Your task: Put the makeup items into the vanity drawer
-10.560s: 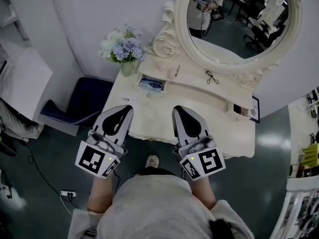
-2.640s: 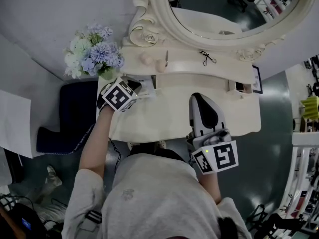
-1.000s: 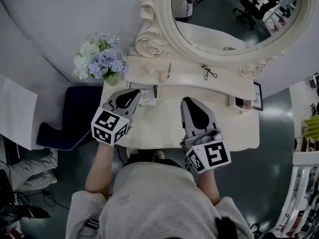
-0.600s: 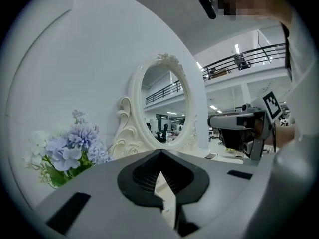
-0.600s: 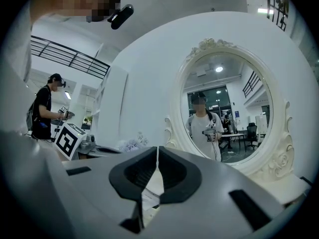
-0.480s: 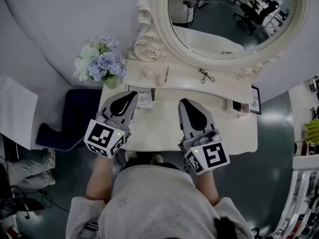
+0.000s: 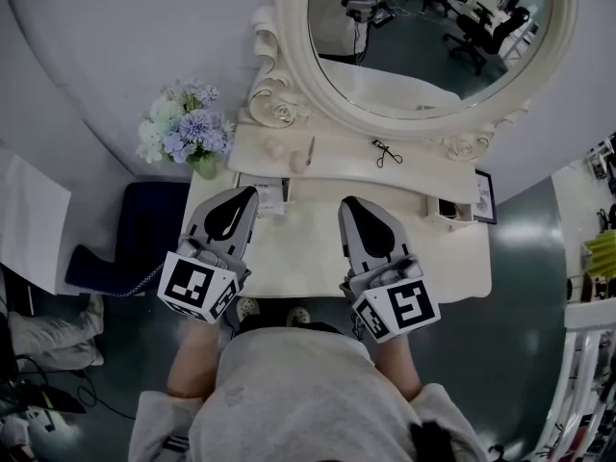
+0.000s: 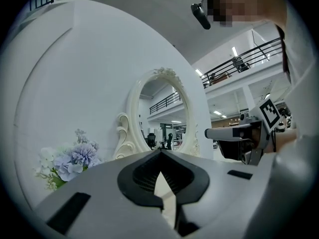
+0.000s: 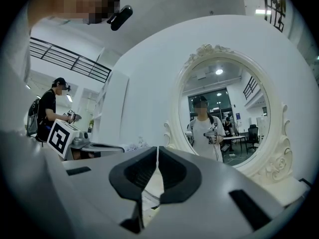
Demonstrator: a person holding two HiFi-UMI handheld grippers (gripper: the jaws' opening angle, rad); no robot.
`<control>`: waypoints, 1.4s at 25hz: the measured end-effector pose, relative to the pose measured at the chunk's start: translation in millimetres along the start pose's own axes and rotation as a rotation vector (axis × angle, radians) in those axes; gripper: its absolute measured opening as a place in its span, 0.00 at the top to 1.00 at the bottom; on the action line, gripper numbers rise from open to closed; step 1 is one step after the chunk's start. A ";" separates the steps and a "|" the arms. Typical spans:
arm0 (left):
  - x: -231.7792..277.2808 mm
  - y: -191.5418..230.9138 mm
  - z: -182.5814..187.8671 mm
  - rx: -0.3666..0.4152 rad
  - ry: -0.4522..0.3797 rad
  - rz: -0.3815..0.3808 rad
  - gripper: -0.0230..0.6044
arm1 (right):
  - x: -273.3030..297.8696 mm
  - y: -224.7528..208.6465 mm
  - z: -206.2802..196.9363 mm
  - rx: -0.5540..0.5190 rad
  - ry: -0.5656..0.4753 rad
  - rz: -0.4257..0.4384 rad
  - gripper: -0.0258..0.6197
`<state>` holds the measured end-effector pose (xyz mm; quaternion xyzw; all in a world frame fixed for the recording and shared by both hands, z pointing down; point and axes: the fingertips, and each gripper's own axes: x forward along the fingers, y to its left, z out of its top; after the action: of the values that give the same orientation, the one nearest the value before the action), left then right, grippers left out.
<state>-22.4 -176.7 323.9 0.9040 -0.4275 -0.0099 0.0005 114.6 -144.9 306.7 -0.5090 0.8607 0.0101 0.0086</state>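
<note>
The cream vanity [image 7: 318,243] stands below me under an oval mirror [image 7: 423,37]. On its upper shelf lie a pale puff [image 7: 277,148], a thin brush [image 7: 310,151] and a dark eyelash curler [image 7: 382,152]. The small left drawer [image 7: 263,193] stands open with pale items inside. My left gripper [image 7: 249,192] [image 8: 160,152] hovers over the tabletop just in front of that drawer, jaws shut and empty. My right gripper [image 7: 346,203] [image 9: 157,148] hangs beside it over the table's middle, also shut with nothing held.
A vase of blue and white flowers [image 7: 183,133] stands at the vanity's left end. At the right end are a small open compartment [image 7: 449,209] holding something dark and a framed picture [image 7: 483,198]. A dark stool [image 7: 144,229] sits left of the vanity.
My left gripper has drawn back from the left drawer toward me, level with the right one. The right gripper has hardly moved. The shelf items lie as before.
</note>
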 end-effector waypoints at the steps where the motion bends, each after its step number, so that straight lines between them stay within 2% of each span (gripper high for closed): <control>1: -1.0 -1.3 2.6 0.001 -0.008 0.007 0.94 | -1.7 -0.7 1.0 0.000 -0.003 0.000 0.92; 18: -10.8 -38.1 27.7 0.023 -0.095 0.037 0.94 | -38.2 -13.1 8.6 0.009 -0.037 -0.001 0.92; 35: -9.0 -71.4 27.6 0.032 -0.101 0.022 0.94 | -61.1 -25.8 7.7 0.025 -0.049 -0.014 0.92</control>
<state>26.5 -124.2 295.7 0.8974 -0.4371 -0.0488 -0.0355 166.7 -103.6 300.4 -0.5144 0.8567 0.0118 0.0359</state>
